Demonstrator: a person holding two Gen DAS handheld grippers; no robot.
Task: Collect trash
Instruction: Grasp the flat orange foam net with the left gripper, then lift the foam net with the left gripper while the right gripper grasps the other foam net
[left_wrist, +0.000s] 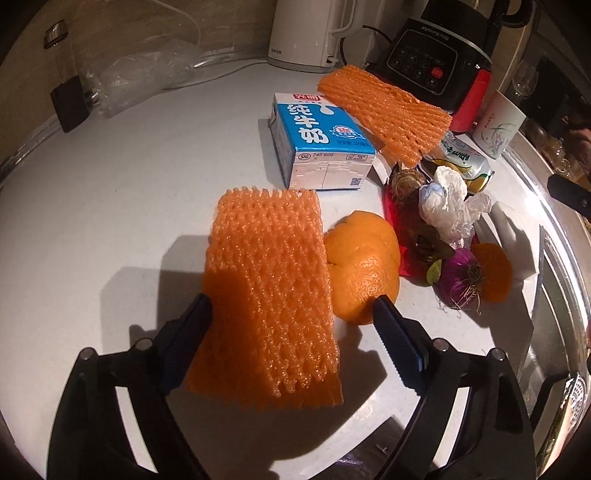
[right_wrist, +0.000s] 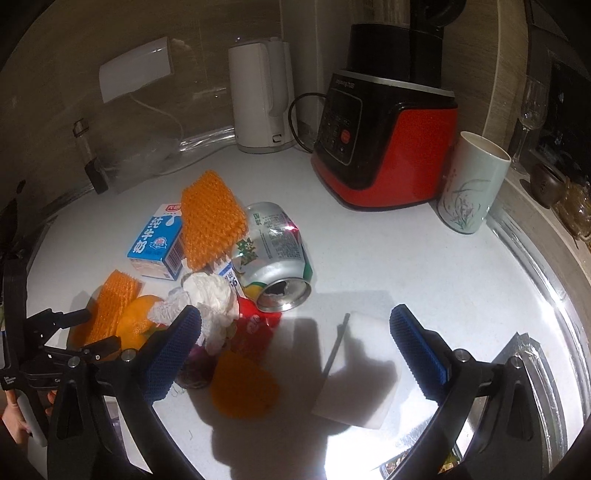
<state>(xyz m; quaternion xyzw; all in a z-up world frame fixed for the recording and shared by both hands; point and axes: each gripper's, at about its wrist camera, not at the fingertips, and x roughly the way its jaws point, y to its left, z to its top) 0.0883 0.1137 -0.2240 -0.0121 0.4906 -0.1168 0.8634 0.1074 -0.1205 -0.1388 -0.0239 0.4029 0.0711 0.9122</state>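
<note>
The left tool (left_wrist: 291, 306) stands with its blue pads apart around an orange foam net sleeve (left_wrist: 269, 291) in the lower middle of the left wrist frame; the left pad looks to be at the sleeve's edge while the right pad stands clear of it, just at the orange peel (left_wrist: 364, 264) beside it, so this is not yet a grip. The sleeve looks feather-light, soft and springy: it should crush flat under the pads and will not slip on their ribbed faces, so a hold across its width near the close end seems best, with care that the peel does not get pinched along with it. The right tool (right_wrist: 295, 325) is wide apart and holds nothing, low in the right wrist frame above a white pad (right_wrist: 356, 369) on the desk (right_wrist: 443, 280). Further out lie the rest of the scraps: a crumpled tissue (right_wrist: 208, 299), soft and light; a dented drink can (right_wrist: 275, 254), thin-walled, smooth and likely to roll, best taken across its body; a milk carton (left_wrist: 317, 144) with a second foam net (left_wrist: 384, 110) leaning on it; an onion end (left_wrist: 463, 277), small and round
</note>
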